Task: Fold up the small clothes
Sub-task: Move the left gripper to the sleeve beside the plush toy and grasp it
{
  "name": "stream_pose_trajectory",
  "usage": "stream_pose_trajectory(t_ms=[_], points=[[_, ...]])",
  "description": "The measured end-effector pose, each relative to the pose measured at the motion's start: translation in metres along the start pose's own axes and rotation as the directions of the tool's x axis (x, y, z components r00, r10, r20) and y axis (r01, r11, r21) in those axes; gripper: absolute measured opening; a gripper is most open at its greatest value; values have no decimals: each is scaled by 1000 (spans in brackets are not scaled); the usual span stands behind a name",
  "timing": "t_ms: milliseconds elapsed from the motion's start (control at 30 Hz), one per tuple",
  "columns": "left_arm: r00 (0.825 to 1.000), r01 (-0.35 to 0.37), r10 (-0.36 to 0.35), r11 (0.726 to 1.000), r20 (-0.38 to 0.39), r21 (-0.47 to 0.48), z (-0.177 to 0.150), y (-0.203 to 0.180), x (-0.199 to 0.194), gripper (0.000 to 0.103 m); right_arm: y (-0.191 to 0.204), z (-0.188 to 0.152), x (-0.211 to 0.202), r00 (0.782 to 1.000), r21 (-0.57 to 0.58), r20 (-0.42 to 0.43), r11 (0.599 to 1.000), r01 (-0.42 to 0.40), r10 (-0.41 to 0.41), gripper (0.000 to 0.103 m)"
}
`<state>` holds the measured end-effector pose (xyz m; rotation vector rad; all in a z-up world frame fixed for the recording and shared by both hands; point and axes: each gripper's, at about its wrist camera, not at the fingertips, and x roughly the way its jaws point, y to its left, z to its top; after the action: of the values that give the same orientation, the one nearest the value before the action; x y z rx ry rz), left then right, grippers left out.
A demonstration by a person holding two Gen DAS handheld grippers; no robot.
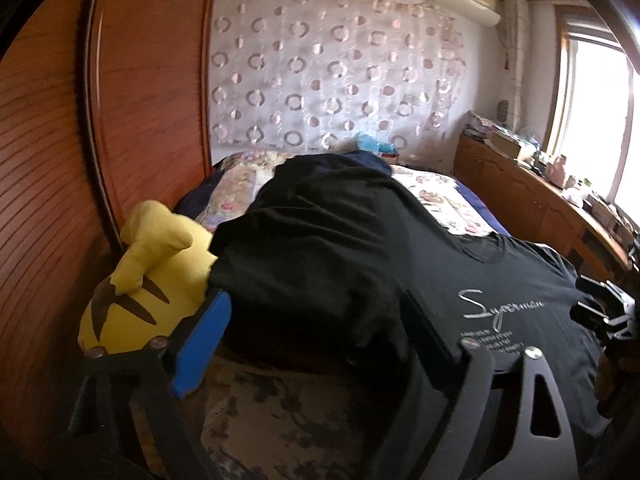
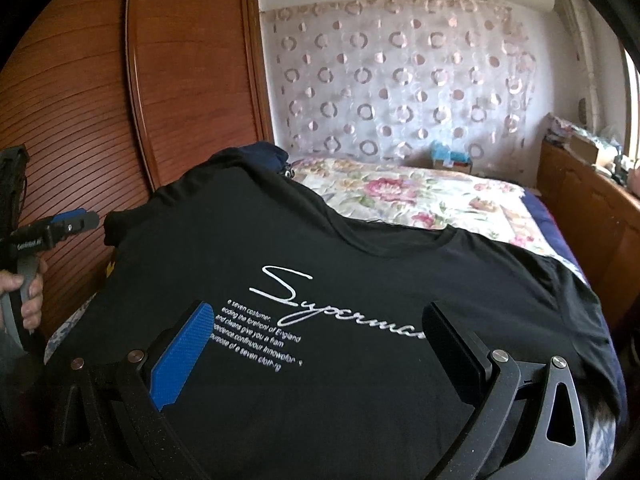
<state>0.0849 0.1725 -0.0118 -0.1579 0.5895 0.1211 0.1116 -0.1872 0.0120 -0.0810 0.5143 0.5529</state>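
- A black T-shirt [image 2: 360, 280] lies spread on the bed [image 2: 420, 200], chest print facing up, over a flowered quilt.
- Only the left wrist view shows a yellow plush toy [image 1: 148, 280] beside the shirt's sleeve, against the wooden wardrobe [image 1: 140, 100]; in the right wrist view just a yellow sliver shows past the shirt's edge.
- Only the right wrist view shows the print [image 2: 320, 308] whole enough to read its small lines; in the left view it is small and blurred.
- The left gripper [image 1: 316, 320] has its jaws wide apart, the shirt's sleeve edge between them; no pad presses on the cloth.
- The right gripper [image 2: 320, 332] stands wide open above the shirt's chest, holding nothing.
- In the right view a hand [image 2: 24, 292] grips the left gripper's handle at the frame's left edge.
- A dark blue garment [image 2: 264, 156] beyond the shirt is mostly hidden.
- The sideboard [image 1: 520, 184] by the window carries clutter too blurred to name.
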Motion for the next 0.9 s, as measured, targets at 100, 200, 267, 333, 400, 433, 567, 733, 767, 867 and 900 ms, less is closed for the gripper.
stream_pose_trajectory(t_ms=[100,200,267,333,400,433,567,733,767,867,900], points=[[999,-3,1,1000,-34,-30,7,10,10,70,-6,9,11,1000,7,-20,1000,-10,10,103],[998,-5,1,998,-69,-58,15,23,24,60,-12,17,21,999,13,-46,1000,-20,20,103],[997,-10,5,998,-81,-67,22,31,32,57,-15,22,27,998,16,-60,1000,-24,25,103],[995,-20,13,997,-96,-73,29,36,40,56,-18,28,32,997,18,-72,999,-29,30,103],[993,-19,9,997,-119,-81,36,42,50,55,-17,32,37,997,21,-76,999,-30,32,103],[992,-19,8,996,-129,-82,37,43,55,54,-18,34,39,996,25,-78,999,-33,35,103],[979,-45,30,997,-200,-68,41,47,78,52,-19,35,47,995,38,-84,998,-43,46,103],[970,-45,25,996,-243,-79,41,53,89,43,-23,37,56,993,52,-103,997,-52,57,103],[969,-44,24,996,-248,-78,41,53,89,33,-24,38,57,993,56,-106,997,-54,60,103],[967,-56,42,997,-251,-48,42,49,89,16,-27,42,62,992,69,-109,996,-57,64,103],[967,-67,57,997,-248,-33,42,48,88,13,-27,42,62,992,72,-108,996,-58,66,103]])
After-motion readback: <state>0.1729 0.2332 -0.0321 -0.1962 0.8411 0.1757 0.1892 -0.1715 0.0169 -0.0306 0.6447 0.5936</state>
